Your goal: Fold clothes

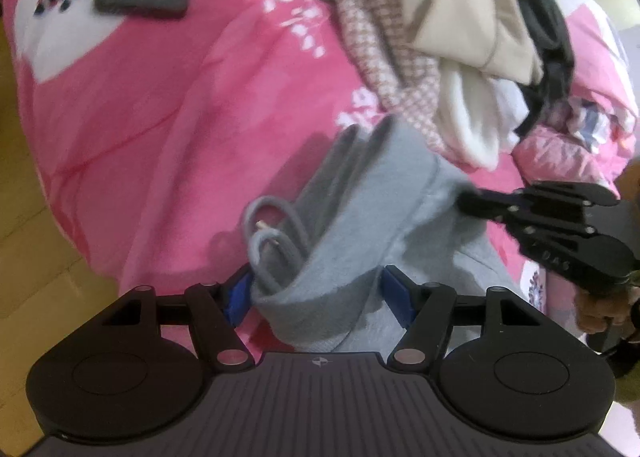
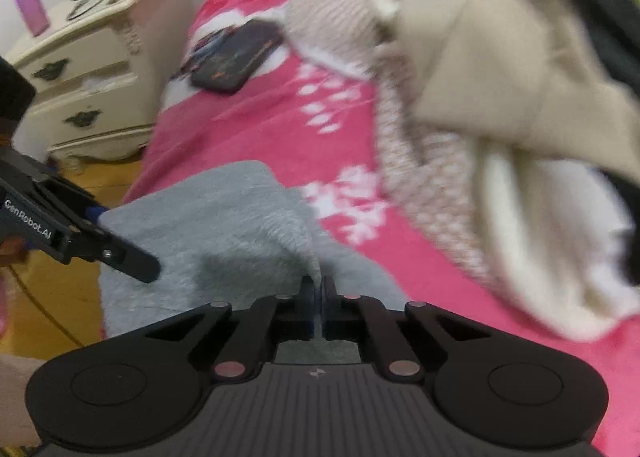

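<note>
Grey garment (image 2: 224, 225) on pink bedspread (image 1: 168, 129) | right tool (image 2: 316, 297) pinching its fold | left tool (image 1: 316, 293) open astride | clothes heap (image 2: 500, 97), phone (image 2: 236, 57) near

Grey garment (image 1: 360, 217) lies bunched on pink bedspread (image 1: 160, 117), drawstrings (image 1: 272, 233) looped.

Both tools are made of matte black plastic. The left gripper (image 1: 320, 293) has a ribbed dark grey body with a small round emblem at its front edge, two big round discs at the sides, and linkage arms joined by silver pins. Its fingertips (image 1: 239, 297) carry blue pads. From the right wrist view, white letters "CenRobot.AI" stand on its side. The right gripper (image 2: 319, 299) has the same ribbed body, discs and silver pins; its pads look dark blue, though blur makes this uncertain. Small screws dot its fingers.
</note>
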Tool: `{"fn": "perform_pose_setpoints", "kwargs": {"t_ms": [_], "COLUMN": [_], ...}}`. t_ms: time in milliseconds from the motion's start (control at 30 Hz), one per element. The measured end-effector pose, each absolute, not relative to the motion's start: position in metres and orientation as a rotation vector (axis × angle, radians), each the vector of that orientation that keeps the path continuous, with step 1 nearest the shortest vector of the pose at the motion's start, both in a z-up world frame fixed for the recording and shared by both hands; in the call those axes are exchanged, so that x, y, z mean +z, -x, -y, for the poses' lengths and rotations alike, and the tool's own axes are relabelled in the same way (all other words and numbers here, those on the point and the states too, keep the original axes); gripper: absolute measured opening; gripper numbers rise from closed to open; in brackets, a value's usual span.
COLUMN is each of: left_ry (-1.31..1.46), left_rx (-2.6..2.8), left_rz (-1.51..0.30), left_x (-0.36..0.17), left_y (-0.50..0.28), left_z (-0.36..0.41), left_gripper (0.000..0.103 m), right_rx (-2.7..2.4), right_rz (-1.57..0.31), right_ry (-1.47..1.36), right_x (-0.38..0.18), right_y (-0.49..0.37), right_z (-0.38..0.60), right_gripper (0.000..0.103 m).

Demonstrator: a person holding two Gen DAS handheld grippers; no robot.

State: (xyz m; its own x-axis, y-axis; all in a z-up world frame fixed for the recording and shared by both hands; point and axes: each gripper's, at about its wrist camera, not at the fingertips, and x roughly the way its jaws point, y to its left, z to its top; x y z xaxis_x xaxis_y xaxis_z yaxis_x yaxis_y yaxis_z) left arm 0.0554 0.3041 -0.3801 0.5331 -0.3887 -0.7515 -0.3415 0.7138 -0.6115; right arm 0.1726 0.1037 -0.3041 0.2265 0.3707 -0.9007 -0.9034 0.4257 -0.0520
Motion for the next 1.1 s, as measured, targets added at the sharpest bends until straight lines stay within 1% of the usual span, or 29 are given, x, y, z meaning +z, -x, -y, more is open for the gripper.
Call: {"fn": "perform_pose_setpoints", "kwargs": {"t_ms": [67, 133, 267, 467, 567, 633, 733, 833, 867, 967, 1033, 1100], "left_ry": [0.802, 0.798, 0.762, 0.756, 0.739, 0.684, 0.619, 0.63, 0.638, 0.614, 0.563, 0.507], "left_rx": [-0.042, -0.048, -0.046, -0.06, -0.042, -0.007, -0.019, -0.101, -0.143, -0.275, -0.321, -0.351], "left_rz": [-1.033, -1.035, -1.06, -1.049, -1.021, -0.966, -0.879, -0.827, -0.826, -0.858, -0.887, -0.921], "left_x": [-0.375, -0.376, -0.387, -0.396, -0.383, -0.364, -0.335, -0.315, -0.312, -0.311, -0.319, -0.33], "left_y": [-0.06, -0.065, -0.072, -0.078, -0.076, -0.073, -0.077, -0.09, -0.097, -0.123, -0.134, -0.145], "left_z": [-0.302, -0.301, -0.299, -0.3, -0.305, -0.309, -0.311, -0.304, -0.3, -0.273, -0.255, -0.237], "left_gripper": [0.069, 0.07, 0.07, 0.07, 0.07, 0.07, 0.069, 0.07, 0.07, 0.07, 0.07, 0.069], "right_rx": [0.936, 0.93, 0.921, 0.892, 0.877, 0.867, 0.812, 0.733, 0.697, 0.571, 0.502, 0.448], "right_rz": [-0.957, -0.948, -0.926, -0.919, -0.913, -0.912, -0.913, -0.885, -0.878, -0.886, -0.905, -0.93], "right_ry": [0.672, 0.692, 0.773, 0.789, 0.751, 0.707, 0.597, 0.387, 0.32, 0.202, 0.193, 0.232], "right_x": [-0.296, -0.299, -0.321, -0.354, -0.364, -0.369, -0.365, -0.343, -0.335, -0.319, -0.313, -0.312], "right_y": [-0.175, -0.176, -0.179, -0.185, -0.185, -0.187, -0.191, -0.192, -0.191, -0.185, -0.177, -0.167], "right_z": [-0.098, -0.096, -0.108, -0.118, -0.123, -0.124, -0.115, -0.09, -0.077, -0.031, 0.0, 0.03], "right_gripper": [0.003, 0.003, 0.003, 0.003, 0.003, 0.004, 0.007, 0.016, 0.018, 0.019, 0.019, 0.024]}}
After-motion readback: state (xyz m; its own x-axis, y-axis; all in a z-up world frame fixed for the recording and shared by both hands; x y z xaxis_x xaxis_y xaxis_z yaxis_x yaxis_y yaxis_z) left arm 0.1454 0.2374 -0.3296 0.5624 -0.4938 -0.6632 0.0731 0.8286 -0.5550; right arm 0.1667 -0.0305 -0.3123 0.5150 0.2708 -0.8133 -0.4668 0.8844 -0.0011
